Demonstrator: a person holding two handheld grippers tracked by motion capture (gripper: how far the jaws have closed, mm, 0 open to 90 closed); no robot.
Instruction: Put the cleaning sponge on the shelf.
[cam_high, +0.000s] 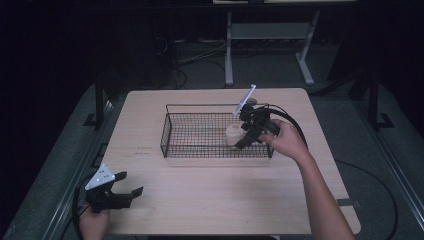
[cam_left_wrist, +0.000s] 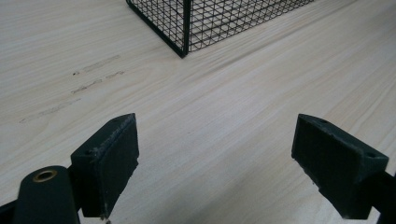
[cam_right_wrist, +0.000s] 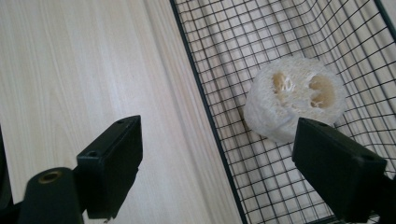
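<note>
While the left claw (cam_high: 131, 183) gapes empty, the right claw (cam_right_wrist: 219, 163) spreads wide beside the loofah (cam_right_wrist: 295, 99).

The high view looks forward and down over the whole table (cam_high: 210, 200), while both gripper views skim close above it, sharing the wire basket (cam_high: 200, 150) (cam_left_wrist: 187, 23) (cam_right_wrist: 280, 177).

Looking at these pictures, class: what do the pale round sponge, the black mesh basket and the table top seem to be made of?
Pale round sponge: probably dried loofah, matt and fibrous, with hollow holes in its top.
Black mesh basket: thin metal wire, apparently dark-coated, in a square grid.
Table top: light wood or wood-look laminate, smooth, with straight grain lines.
</note>
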